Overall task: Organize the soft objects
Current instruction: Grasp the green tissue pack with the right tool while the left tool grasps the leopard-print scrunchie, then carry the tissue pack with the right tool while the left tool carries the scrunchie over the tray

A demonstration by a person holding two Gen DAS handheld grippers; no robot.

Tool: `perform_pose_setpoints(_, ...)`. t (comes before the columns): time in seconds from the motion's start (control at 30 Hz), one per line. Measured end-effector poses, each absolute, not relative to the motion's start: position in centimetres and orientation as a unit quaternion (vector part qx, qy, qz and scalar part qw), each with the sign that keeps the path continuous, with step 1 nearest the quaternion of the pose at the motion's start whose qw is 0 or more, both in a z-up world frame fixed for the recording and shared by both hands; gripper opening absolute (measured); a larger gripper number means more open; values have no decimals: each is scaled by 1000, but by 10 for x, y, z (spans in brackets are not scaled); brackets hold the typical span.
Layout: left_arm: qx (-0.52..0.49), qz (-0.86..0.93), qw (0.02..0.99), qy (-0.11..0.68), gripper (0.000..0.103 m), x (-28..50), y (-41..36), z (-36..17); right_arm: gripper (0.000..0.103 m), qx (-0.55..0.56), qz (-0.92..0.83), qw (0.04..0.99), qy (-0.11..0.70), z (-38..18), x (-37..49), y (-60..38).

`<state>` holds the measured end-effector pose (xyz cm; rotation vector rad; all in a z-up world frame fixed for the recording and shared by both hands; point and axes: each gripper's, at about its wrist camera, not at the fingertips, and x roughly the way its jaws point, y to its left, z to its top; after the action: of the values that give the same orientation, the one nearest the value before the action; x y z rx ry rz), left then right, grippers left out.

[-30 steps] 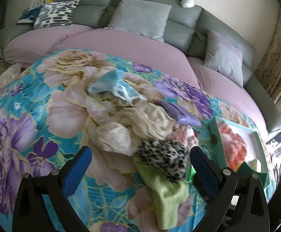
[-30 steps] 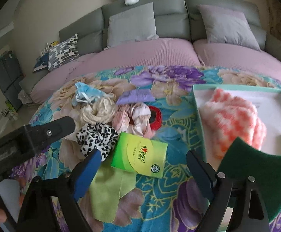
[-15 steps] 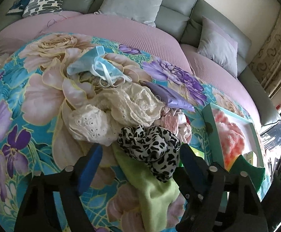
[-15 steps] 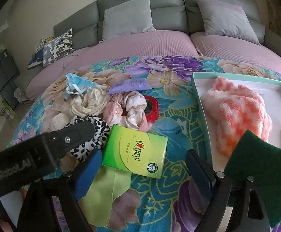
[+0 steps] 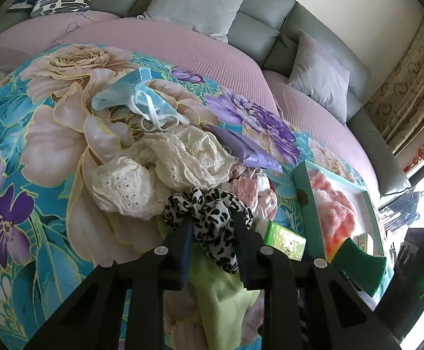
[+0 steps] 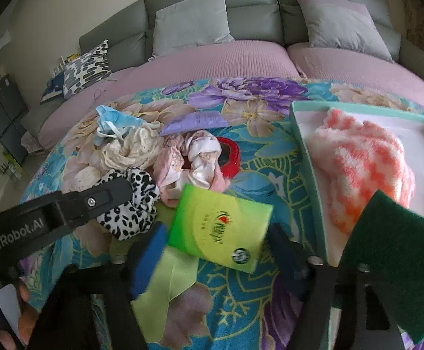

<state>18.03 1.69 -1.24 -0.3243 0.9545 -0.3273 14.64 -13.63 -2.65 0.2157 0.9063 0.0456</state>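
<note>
A leopard-print scrunchie [image 5: 209, 213] lies on the floral blanket [image 5: 36, 151], partly over a light green cloth [image 5: 223, 297]. My left gripper [image 5: 212, 233] is closing, and its pads press the scrunchie from both sides. The right wrist view shows one left finger [image 6: 109, 192] lying over the scrunchie [image 6: 133, 218]. A green tissue pack [image 6: 220, 224] sits between the jaws of my right gripper [image 6: 216, 248]. These jaws are closing too, with the pads close beside the pack. A teal box [image 6: 305, 145] at the right holds a pink-and-white fluffy cloth [image 6: 363, 157].
Cream lace pieces [image 5: 182, 157], a blue face mask [image 5: 124, 96], a purple packet [image 5: 247, 148], pink fabric [image 6: 194, 157] and a red tape roll [image 6: 232, 157] lie behind the scrunchie. A dark green scouring pad [image 6: 401, 248] stands near the box's front edge. A grey sofa with cushions runs behind.
My left gripper's jaws came together from wide apart onto the leopard-print scrunchie. The right gripper's jaws narrowed around the green tissue pack, which now looks larger and closer.
</note>
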Motion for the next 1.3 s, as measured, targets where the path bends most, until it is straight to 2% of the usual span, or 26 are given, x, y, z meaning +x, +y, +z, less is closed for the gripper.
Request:
perform_pose_setpoints(0.47,-154,-160,877,426,24,175,22,2,70,118,17,905,409,-10,137,-144)
perform_pose_setpoints(0.83,-148,-176,907,354,24,160,19,37,70,120,6,926,358,25,120,-156)
perform_pose_setpoints(1.3,-110,-219,915,320,24,152,-35,53,70,150,-114,937,295,72,90,-250)
